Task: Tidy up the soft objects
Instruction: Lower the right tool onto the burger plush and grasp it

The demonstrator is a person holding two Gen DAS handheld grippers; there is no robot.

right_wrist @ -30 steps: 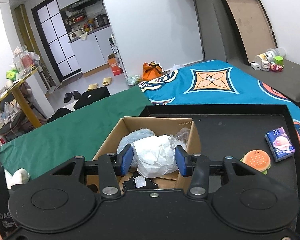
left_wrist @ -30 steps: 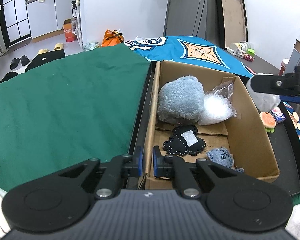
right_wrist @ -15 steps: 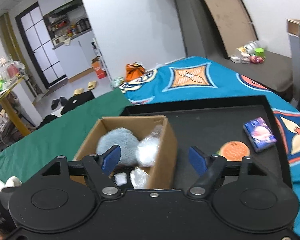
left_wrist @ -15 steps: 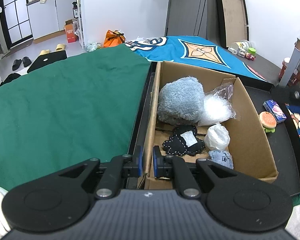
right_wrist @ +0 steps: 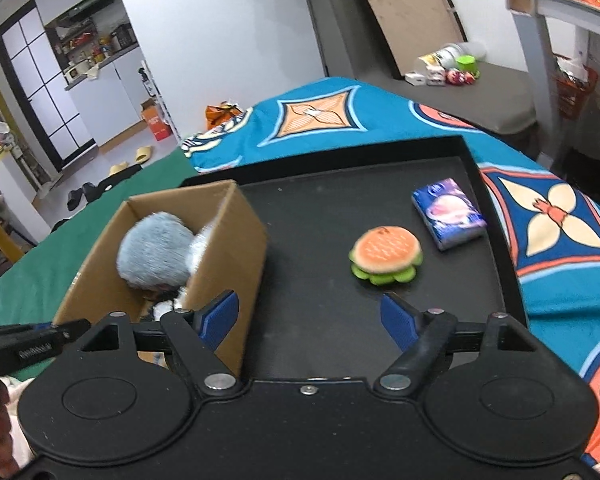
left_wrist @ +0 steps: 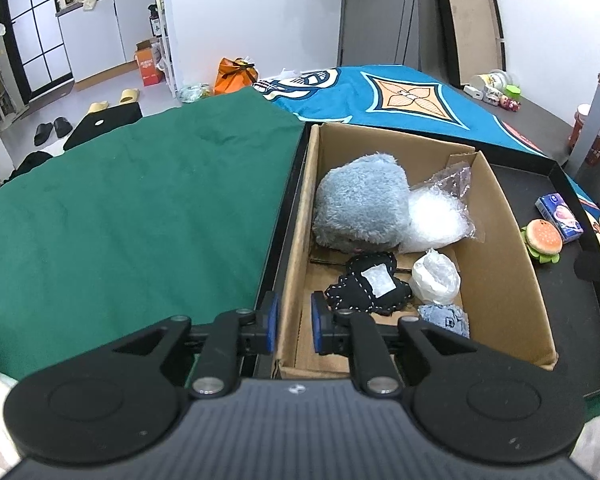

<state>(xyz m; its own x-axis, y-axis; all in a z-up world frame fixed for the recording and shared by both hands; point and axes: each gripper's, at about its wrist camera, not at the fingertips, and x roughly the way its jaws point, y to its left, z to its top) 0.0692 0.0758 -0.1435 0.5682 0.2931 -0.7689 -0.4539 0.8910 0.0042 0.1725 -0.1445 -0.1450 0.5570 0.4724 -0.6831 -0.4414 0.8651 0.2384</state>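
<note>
A green cloth (left_wrist: 120,220) and a blue patterned cloth (right_wrist: 560,240) lie side by side. A black tray (right_wrist: 320,208) sits where they meet. A cardboard box (left_wrist: 500,248) stands open in the tray's left part.

Inside the box, a grey plush (left_wrist: 360,204) fills the far end, with a clear bag of white padding (left_wrist: 432,216) touching it. Nearer lie a black stitched piece (left_wrist: 352,292), a white plastic wad (left_wrist: 436,276) and a small denim scrap (left_wrist: 444,318).

On the bare tray right of the box, a burger plush (right_wrist: 386,254) lies just beside a blue tissue pack (right_wrist: 448,218).

The right tool (right_wrist: 310,316) hovers near the burger plush. Its jaws have just been opening and stand wide, with nothing between them.

The left tool (left_wrist: 294,322) straddles the box's near left wall. Its jaws have just been opening to a narrow gap, and the pads stand slightly clear of the cardboard.
</note>
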